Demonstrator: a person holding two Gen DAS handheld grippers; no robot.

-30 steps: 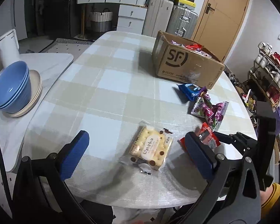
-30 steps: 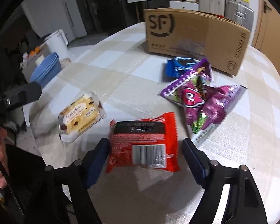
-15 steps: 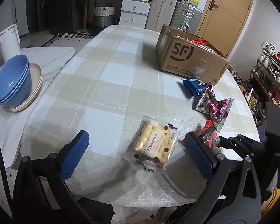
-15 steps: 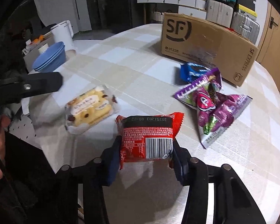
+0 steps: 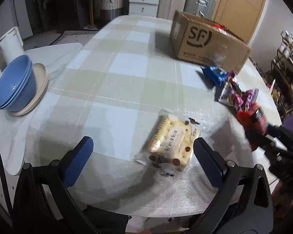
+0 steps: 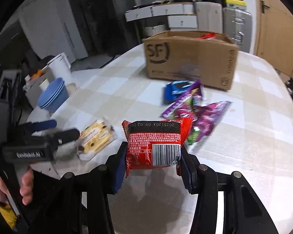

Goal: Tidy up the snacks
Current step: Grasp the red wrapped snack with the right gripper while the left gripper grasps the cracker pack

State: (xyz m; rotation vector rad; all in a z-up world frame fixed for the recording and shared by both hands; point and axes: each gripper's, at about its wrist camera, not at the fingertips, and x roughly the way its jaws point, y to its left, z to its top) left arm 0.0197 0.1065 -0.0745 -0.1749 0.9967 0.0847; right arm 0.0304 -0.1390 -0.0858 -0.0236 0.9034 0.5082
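The right gripper (image 6: 153,163) clamps a red snack pack (image 6: 154,144) between its pads, lifted clear of the checked table (image 6: 244,146). The left gripper (image 5: 142,156) hangs wide open and empty over a biscuit pack (image 5: 171,144) near the table's near edge. Purple packs (image 6: 201,117) and a blue pack (image 6: 175,90) lie before the far cardboard box (image 6: 189,58).

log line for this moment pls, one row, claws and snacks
right claw: shut on red snack pack, off table | left claw: open over biscuit pack | cardboard box: open
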